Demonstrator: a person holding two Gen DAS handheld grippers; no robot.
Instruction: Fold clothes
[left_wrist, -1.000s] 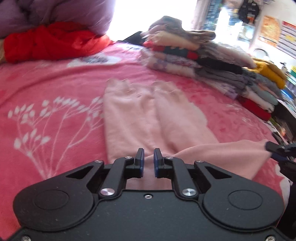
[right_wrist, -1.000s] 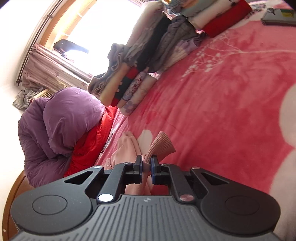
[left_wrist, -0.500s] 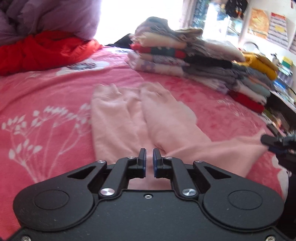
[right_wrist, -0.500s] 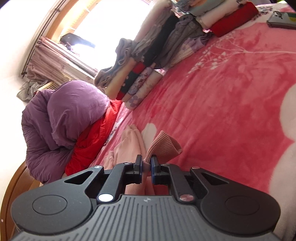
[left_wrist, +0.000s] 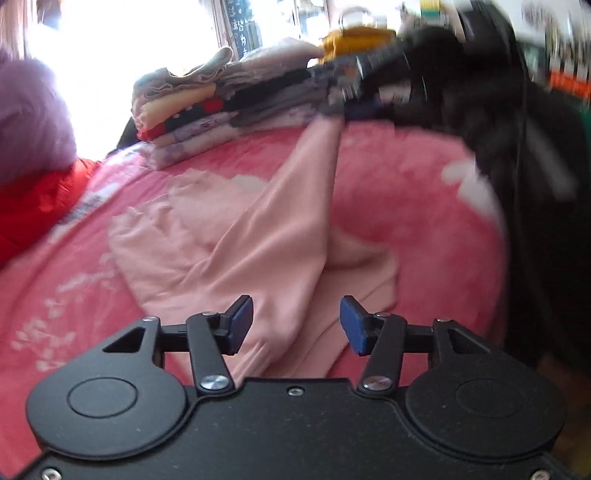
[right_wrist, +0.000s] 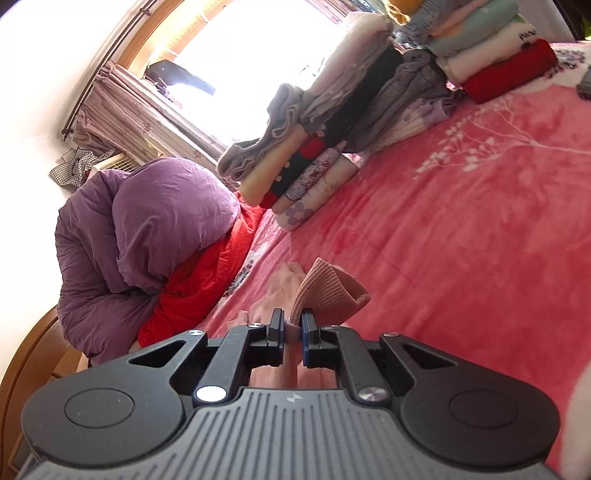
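Pink garment (left_wrist: 236, 240) lies part-folded on pink floral blanket (left_wrist: 406, 192), one end pulled up. R gripper (right_wrist: 293, 328) clamped on its ribbed cuff (right_wrist: 328, 291). L gripper (left_wrist: 295, 325) jaws opening, cloth between the pads but untouched. Folded stack (right_wrist: 332, 147) near window (right_wrist: 251, 55), purple duvet (right_wrist: 147, 236) over red bedding (right_wrist: 199, 280).

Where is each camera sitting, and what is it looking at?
Left wrist: on the left gripper, looking down over its opening jaws at the pink garment on the red blanket; the pads are off the cloth.
Right wrist: on the right gripper, tilted sideways, pinching the garment's ribbed cuff, facing the purple duvet.
Both show the garment, blanket and folded clothes stack.
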